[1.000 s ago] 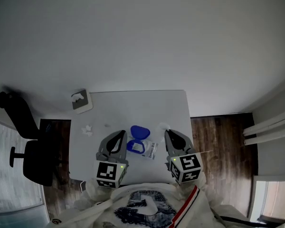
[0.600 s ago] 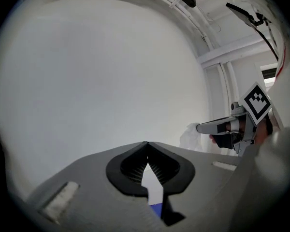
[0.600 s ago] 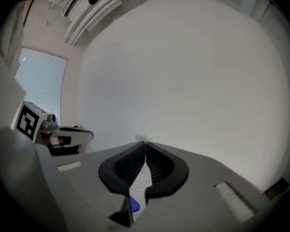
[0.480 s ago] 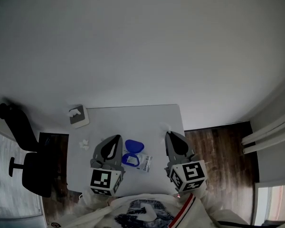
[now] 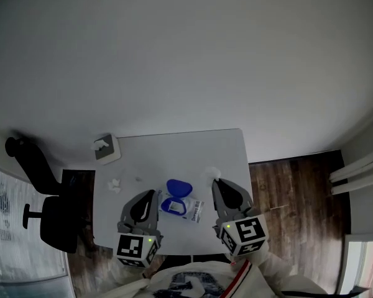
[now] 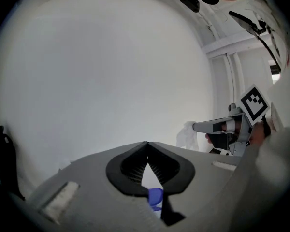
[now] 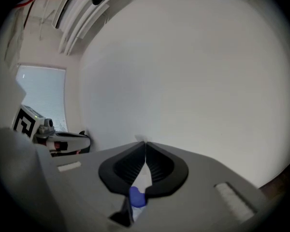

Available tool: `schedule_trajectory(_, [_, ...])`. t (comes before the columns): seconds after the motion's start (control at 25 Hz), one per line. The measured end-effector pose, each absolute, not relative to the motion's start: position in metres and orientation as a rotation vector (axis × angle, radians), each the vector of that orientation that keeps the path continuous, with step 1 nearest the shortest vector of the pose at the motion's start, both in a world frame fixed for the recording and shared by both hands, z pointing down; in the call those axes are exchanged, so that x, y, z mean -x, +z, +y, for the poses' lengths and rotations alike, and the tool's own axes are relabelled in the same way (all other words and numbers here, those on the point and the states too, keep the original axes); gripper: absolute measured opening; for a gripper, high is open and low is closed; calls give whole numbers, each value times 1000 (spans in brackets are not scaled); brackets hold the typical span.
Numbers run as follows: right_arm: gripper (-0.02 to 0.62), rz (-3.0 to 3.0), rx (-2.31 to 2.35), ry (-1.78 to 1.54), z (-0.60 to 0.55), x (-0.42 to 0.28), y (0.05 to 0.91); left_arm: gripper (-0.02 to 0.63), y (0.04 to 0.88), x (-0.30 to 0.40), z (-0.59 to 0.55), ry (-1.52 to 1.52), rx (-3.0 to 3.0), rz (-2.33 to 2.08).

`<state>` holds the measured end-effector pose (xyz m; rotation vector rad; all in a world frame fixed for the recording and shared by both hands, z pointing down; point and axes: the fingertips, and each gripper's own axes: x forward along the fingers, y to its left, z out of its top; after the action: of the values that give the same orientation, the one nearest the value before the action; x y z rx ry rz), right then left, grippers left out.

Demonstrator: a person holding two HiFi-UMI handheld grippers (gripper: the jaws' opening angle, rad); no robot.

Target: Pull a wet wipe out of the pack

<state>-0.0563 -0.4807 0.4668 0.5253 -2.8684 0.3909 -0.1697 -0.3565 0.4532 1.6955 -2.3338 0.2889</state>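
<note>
The wet wipe pack (image 5: pixel 188 208) lies on the white table (image 5: pixel 174 151) with its blue lid (image 5: pixel 179 187) flipped open. My right gripper (image 5: pixel 216 182) is to the pack's right, shut on a crumpled white wet wipe (image 5: pixel 210 173) that sticks out past its tips. In the left gripper view that wipe (image 6: pixel 187 135) hangs from the right gripper (image 6: pixel 198 126). My left gripper (image 5: pixel 154 193) hovers left of the pack, jaws shut (image 6: pixel 146 143) with nothing seen between them. The blue lid (image 6: pixel 154 195) shows below its jaws. A scrap of white peeks at the right gripper's tips (image 7: pixel 145 142).
A grey-and-white box (image 5: pixel 105 148) sits at the table's back left corner, and a small crumpled white scrap (image 5: pixel 115 183) lies near the left edge. A black office chair (image 5: pixel 46 200) stands left of the table. Wooden floor (image 5: pixel 286 185) lies to the right.
Both grippers have lifted a little above the table, the right one still carrying the wipe. The head view has shifted. The pack stays put.
</note>
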Motion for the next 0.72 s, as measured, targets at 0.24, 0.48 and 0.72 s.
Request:
schedule_trajectory(0.24, [11, -2860, -537, 388, -456, 58, 471, 5, 457, 174, -335, 294, -1696, -2344])
schedule_trajectory(0.48, [11, -2847, -602, 307, -401, 59, 461, 5, 454, 183, -277, 236, -1731, -2352])
schedule_trajectory(0.72, [11, -2854, -690, 265, -336, 51, 450, 5, 449, 189, -206, 195, -1754, -2360])
